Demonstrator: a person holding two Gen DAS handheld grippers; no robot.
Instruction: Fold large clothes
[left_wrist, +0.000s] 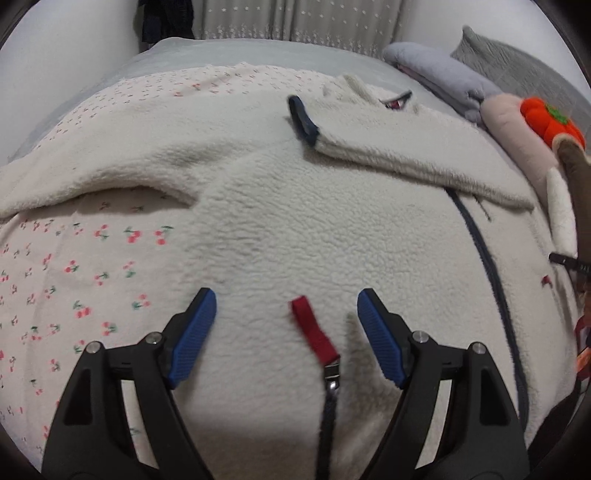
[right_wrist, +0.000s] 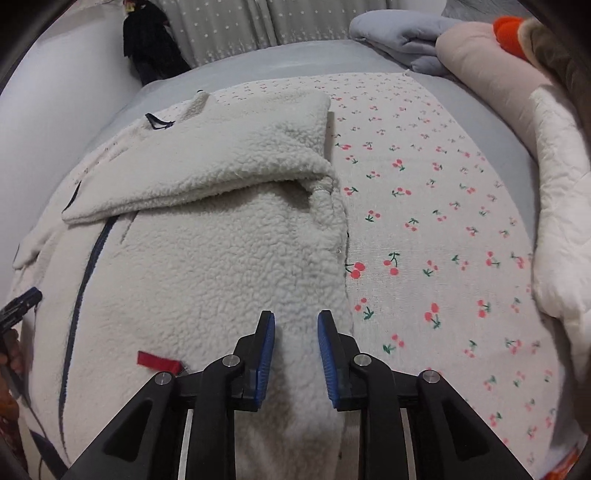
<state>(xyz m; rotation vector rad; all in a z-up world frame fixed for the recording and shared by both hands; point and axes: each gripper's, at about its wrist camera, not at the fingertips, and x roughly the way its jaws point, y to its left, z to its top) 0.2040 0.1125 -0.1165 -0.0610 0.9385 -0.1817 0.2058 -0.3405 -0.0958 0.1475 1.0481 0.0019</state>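
Our left tongs (left_wrist: 286, 314) gape over the fleece jacket (left_wrist: 295, 221) spread on the bed (right_wrist: 443, 221); right tongs (right_wrist: 296, 332) stand slightly apart, gripping nothing. The sleeve (right_wrist: 207, 166) folded at 12 o'clock could slide off if we drag the hem.

Soft, even indoor light, faint shadows – strong fisheye bending, dark vignetted corners, slight blur toward edges.
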